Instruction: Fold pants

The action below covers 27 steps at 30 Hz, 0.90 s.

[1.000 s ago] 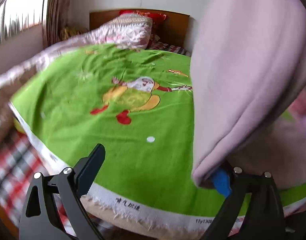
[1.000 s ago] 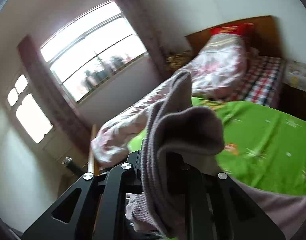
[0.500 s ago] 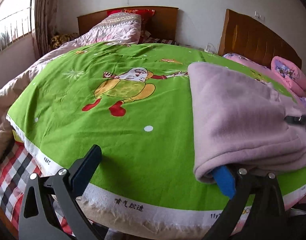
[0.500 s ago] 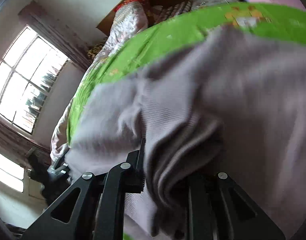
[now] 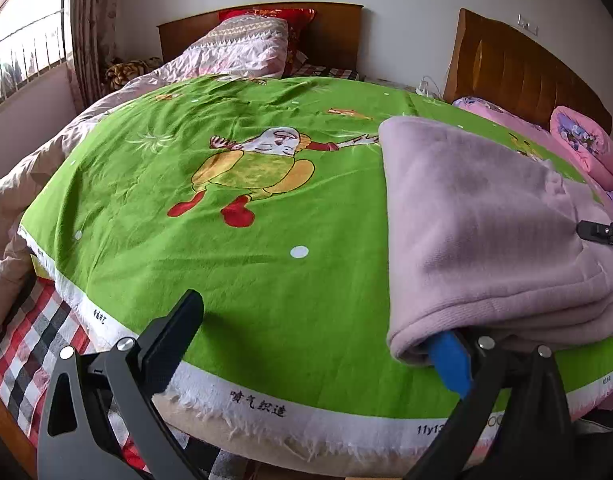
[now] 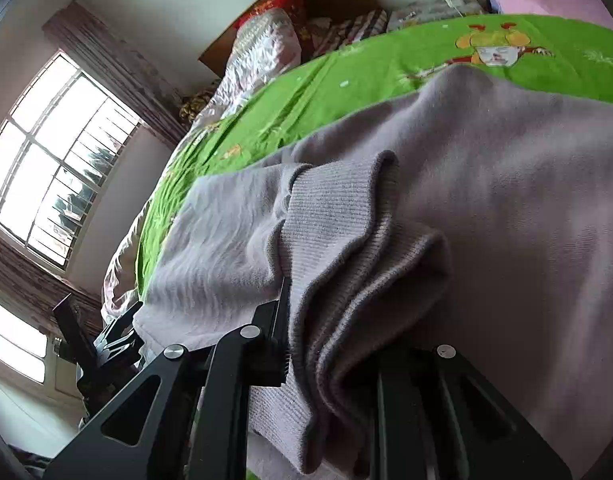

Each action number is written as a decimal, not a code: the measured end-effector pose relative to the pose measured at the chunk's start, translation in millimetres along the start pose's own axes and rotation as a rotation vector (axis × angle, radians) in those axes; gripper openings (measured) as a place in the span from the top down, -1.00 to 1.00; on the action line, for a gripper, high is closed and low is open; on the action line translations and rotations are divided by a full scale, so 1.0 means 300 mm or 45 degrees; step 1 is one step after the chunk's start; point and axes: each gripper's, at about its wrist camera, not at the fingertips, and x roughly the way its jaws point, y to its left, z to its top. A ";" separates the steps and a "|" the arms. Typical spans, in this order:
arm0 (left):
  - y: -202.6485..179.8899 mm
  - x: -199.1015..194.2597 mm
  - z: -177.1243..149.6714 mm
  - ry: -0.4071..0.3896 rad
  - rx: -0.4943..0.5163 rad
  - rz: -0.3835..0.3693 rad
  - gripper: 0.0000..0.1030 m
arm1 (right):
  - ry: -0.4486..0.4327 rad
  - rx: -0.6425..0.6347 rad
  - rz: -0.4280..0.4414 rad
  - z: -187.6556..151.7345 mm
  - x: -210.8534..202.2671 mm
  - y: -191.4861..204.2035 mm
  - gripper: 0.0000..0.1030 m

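Green cloth (image 5: pixel 234 272) printed with a cartoon figure is spread over the bed, its white selvage hanging at the near edge; a checked sheet (image 5: pixel 22 344) is seen beneath it at the left, and a quilted pink cover (image 5: pixel 242 46) is heaped against the wooden headboard (image 5: pixel 330 36); pale lilac pants (image 5: pixel 478 232) are laid folded on the right part of the green cloth, reaching the near edge; the left gripper (image 5: pixel 318 344) is held with its jaws spread wide, having just been opening, its blue-padded finger tucked under the near fold of the pants and its other finger standing free over the cloth, nothing being pinched; the right gripper (image 6: pixel 326 344) is closed narrowly on the ribbed cuff (image 6: pixel 338 240) of the pants, bunched layers being clamped between its fingers.
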 end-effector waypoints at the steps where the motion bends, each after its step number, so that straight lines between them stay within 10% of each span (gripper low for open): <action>1: 0.000 0.000 0.000 0.000 0.001 -0.001 -0.97 | -0.001 -0.004 0.001 0.001 -0.004 0.005 0.66; 7: -0.008 -0.017 0.002 0.018 0.037 -0.009 -0.97 | 0.055 0.038 0.034 0.006 0.018 -0.030 0.46; 11: -0.041 -0.130 -0.023 0.035 0.315 0.012 -0.96 | 0.058 -0.039 -0.020 0.006 -0.063 -0.029 -0.52; 14: -0.038 -0.237 -0.004 -0.008 0.411 0.022 -0.96 | -0.092 -0.230 -0.256 -0.005 -0.181 0.003 -0.36; 19: -0.061 -0.350 0.202 -0.352 0.084 -0.226 -0.96 | -0.182 -0.396 -0.165 0.019 -0.181 0.132 -0.17; 27: -0.303 0.066 0.118 0.051 0.241 -0.272 -0.97 | 0.090 -0.755 -0.323 -0.123 0.052 0.260 -0.17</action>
